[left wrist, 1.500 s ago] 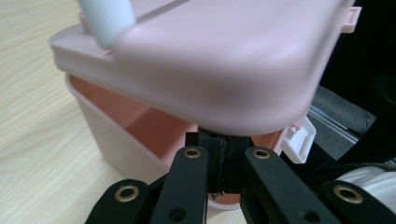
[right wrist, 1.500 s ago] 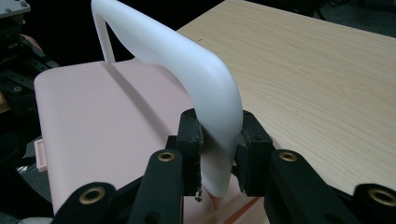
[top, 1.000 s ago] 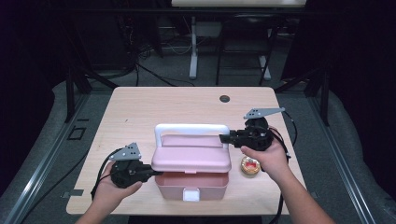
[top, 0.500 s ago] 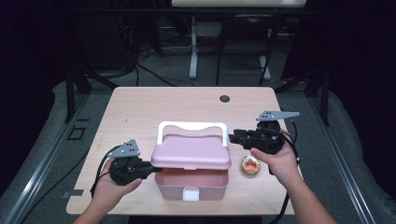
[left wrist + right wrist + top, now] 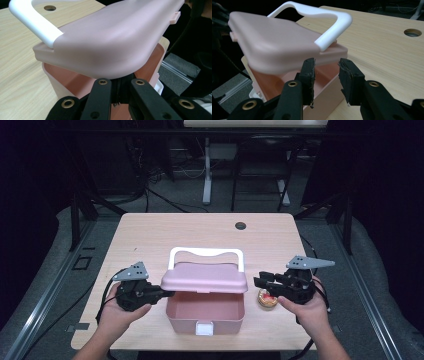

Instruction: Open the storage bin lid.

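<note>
The pink box [image 5: 205,312] sits at the near middle of the worktop [image 5: 150,235], its lid [image 5: 204,277] raised and tilted. The left gripper [image 5: 167,294], at the box's 9 o'clock, reaches under the lid's left edge with jaws nearly together. The right gripper [image 5: 257,281], at 3 o'clock, stands apart with jaws open beside a small round tin [image 5: 266,299].

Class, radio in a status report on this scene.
Left gripper shut under raised pink lid. Right gripper open, clear. Pink box open; small round item beside it.
</note>
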A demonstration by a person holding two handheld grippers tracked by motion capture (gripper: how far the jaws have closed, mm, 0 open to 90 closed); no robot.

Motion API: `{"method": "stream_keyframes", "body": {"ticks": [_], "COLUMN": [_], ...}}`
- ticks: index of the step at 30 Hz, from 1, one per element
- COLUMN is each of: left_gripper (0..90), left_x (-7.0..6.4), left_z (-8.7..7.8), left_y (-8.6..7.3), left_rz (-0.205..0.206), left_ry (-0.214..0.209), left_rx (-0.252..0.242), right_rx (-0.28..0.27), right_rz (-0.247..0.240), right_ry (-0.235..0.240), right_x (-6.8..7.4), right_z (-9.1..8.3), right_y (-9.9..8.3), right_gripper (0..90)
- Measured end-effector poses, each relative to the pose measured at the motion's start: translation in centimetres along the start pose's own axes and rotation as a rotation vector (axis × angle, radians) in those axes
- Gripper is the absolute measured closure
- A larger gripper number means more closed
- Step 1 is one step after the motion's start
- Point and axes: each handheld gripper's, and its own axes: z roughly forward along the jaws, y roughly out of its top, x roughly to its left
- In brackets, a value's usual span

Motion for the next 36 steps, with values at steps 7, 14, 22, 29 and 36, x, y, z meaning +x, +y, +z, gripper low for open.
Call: {"method": "stream_keyframes", "body": {"ticks": [7, 14, 22, 29, 36], "left_gripper": [90.0, 90.0, 90.0, 90.0, 89.8], "left_x": [0.2, 0.5, 0.8, 0.9, 1.1], "left_z": [-0.1, -0.2, -0.3, -0.3, -0.3], "left_y": [0.8, 1.5, 1.9, 2.1, 2.3], "left_rz": [0.001, -0.002, -0.007, -0.014, -0.020], "left_ry": [0.008, 0.013, 0.011, 0.004, 0.003], "left_rx": [-0.006, -0.008, -0.017, -0.019, -0.026], "right_rx": [0.020, 0.070, 0.091, 0.112, 0.115], "right_rz": [-0.008, -0.021, -0.071, -0.107, -0.132], "right_ry": [0.035, 0.068, 0.093, 0.123, 0.105], "right_x": [1.1, 1.8, 3.0, 3.8, 4.3], "right_z": [0.6, 2.5, 4.2, 5.3, 6.0], "right_y": [-1.9, -3.7, -4.5, -5.1, -5.3], "right_gripper": [63.5, 62.4, 55.7, 53.2, 50.8]}}
